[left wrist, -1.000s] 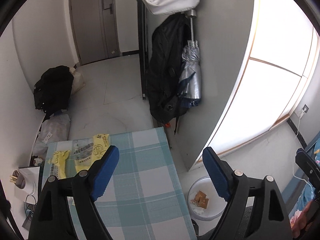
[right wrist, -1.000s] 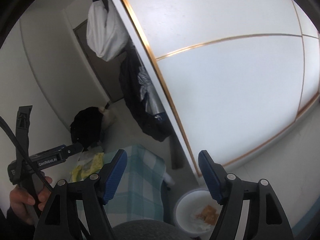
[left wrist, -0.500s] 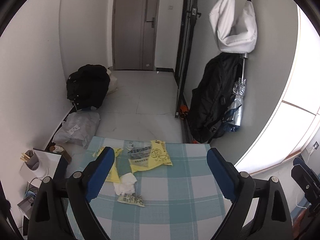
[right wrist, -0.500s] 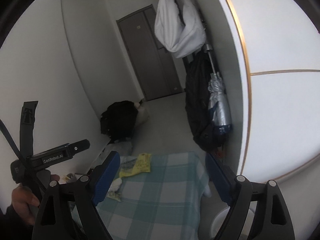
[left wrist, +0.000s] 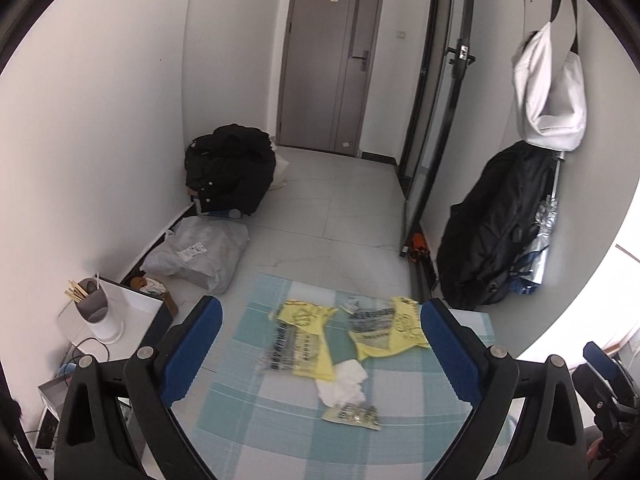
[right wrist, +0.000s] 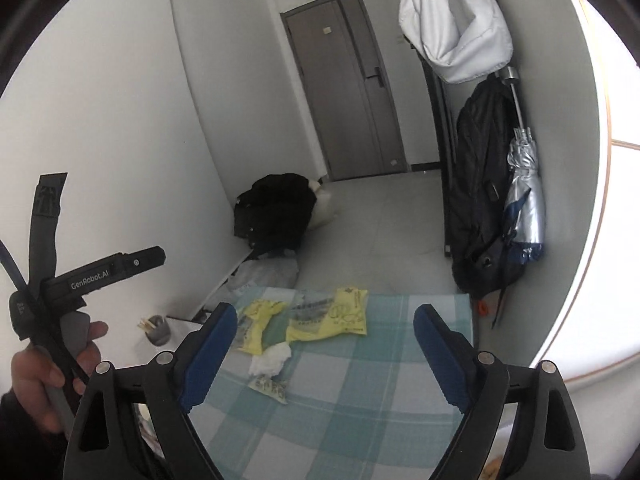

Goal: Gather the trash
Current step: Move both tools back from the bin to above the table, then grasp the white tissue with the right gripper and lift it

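The left tool (left wrist: 320, 344) is hovering above the checked tabletop (left wrist: 400, 432), its jaws opening wide with nothing between the blue pads. The right tool (right wrist: 324, 344) is hanging over the same tabletop, its jaws also opening and gripping nothing. The trash is lying in a loose cluster toward the far half of the tabletop: a yellow wrapper (left wrist: 298, 344) on the left, a second yellow wrapper (left wrist: 386, 330) just beside it to the right, a crumpled white tissue (left wrist: 344, 386) nearer the cameras and touching the first wrapper's lower edge, and a small printed packet (left wrist: 352, 416) lying just in front of the tissue. None of these is being touched by either tool. In the right wrist view a hand (right wrist: 44, 364) is gripping the handle of the left tool at the left edge. A black backpack (left wrist: 496, 224) and a folded silver umbrella (right wrist: 526, 200) are hanging against the wall on the right, beyond the tabletop
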Demonstrator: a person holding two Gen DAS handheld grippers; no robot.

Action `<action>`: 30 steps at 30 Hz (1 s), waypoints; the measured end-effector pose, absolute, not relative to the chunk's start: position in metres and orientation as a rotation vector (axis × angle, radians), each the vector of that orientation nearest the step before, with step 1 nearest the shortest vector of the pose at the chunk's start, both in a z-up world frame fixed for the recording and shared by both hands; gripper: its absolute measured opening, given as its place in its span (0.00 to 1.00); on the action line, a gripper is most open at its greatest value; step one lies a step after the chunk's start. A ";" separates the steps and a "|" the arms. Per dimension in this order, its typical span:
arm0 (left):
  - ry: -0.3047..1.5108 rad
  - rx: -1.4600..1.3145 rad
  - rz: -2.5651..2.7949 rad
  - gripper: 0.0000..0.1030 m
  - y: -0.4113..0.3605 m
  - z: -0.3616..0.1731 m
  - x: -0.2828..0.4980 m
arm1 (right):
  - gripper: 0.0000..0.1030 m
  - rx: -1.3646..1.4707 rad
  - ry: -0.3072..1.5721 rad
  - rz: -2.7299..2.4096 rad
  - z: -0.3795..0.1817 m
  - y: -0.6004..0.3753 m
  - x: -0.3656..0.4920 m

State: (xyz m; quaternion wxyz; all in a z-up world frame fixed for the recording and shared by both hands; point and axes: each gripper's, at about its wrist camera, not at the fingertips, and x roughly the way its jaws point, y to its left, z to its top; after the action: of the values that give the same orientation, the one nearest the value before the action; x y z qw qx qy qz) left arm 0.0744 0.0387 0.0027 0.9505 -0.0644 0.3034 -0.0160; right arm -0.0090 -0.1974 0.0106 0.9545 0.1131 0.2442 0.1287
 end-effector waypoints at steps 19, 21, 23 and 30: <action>0.721 -0.325 0.066 0.95 0.127 -0.032 0.100 | 0.89 0.063 0.761 0.419 -0.056 -0.112 0.071; 0.737 -0.354 0.064 0.95 0.133 -0.035 0.101 | 0.89 0.010 0.792 0.447 -0.066 -0.098 0.082; 0.746 -0.373 0.059 0.95 0.137 -0.036 0.100 | 0.89 -0.026 0.820 0.482 -0.077 -0.085 0.090; 0.760 -0.332 0.103 0.95 0.143 -0.042 0.104 | 0.89 -0.130 0.930 0.604 -0.116 -0.045 0.117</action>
State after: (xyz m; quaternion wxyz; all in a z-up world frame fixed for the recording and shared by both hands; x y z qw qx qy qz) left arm 0.1041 0.1432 -0.0422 0.9140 -0.1613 0.3689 0.0502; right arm 0.1172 -0.0453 -0.1165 0.8481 -0.0616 0.4412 0.2868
